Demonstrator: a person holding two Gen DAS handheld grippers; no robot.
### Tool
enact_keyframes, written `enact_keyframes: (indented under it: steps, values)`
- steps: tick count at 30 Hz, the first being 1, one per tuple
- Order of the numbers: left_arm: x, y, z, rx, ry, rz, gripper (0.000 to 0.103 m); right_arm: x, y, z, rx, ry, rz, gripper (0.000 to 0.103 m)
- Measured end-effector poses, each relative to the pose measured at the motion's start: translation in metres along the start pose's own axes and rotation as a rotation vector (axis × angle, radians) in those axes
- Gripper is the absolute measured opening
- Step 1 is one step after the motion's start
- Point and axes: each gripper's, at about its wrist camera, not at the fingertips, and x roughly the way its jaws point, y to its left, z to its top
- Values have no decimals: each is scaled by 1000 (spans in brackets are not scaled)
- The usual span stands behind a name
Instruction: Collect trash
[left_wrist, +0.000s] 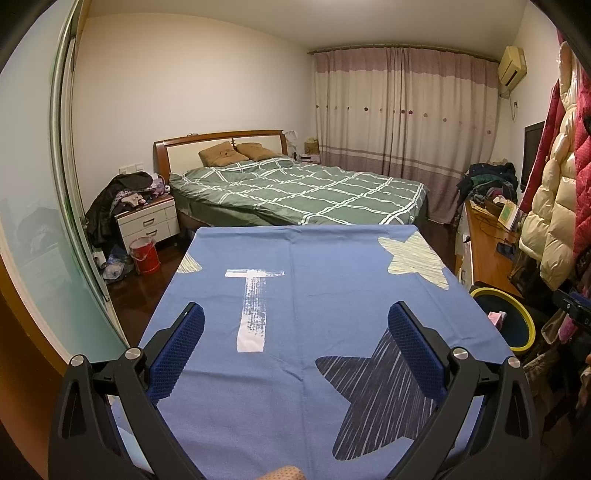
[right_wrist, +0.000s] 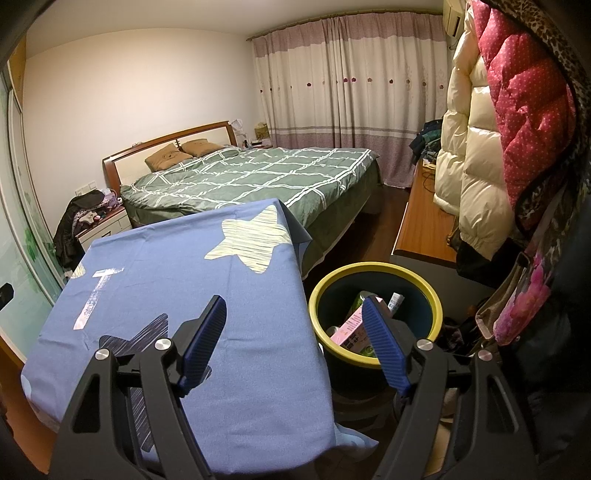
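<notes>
Left wrist view: left gripper (left_wrist: 295, 317) spread wide, nothing between the fingers, hovering over the table (left_wrist: 332, 258). Blue woven tablecloth with printed stars and a T, a few creases, nothing lying on it. Yellow-rimmed bin (left_wrist: 517, 314) sits on the floor just past the table's right edge, mostly cut off from here; something pink shows inside.

Right wrist view: right gripper (right_wrist: 295, 314) also released and empty, straddling the table's right edge, one blue ribbed pad (right_wrist: 380, 339) over the bin (right_wrist: 373, 267). Bin is round, dark inside, smooth plastic by the look. Trash in it: pink carton (right_wrist: 351, 326), green carton (right_wrist: 358, 301), white tube-like item (right_wrist: 395, 302). Looks like collection is done or nearly so; can't see any loose trash elsewhere.

Risks: cloth hangs loose over the right edge, so a low finger could snag and drag it. Bin is tight between the table and hanging coats (right_wrist: 480, 147); a bump could tip it.
</notes>
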Motion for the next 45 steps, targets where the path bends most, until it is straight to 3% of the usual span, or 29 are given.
enact_keyframes:
  steps: [38, 45]
  values:
    - [10, 7, -5, 8, 22, 2, 98, 7, 6, -7, -1, 17, 12, 72]
    - [50, 20, 1, -19, 95, -9, 98, 39, 19, 5, -25, 67, 78, 75]
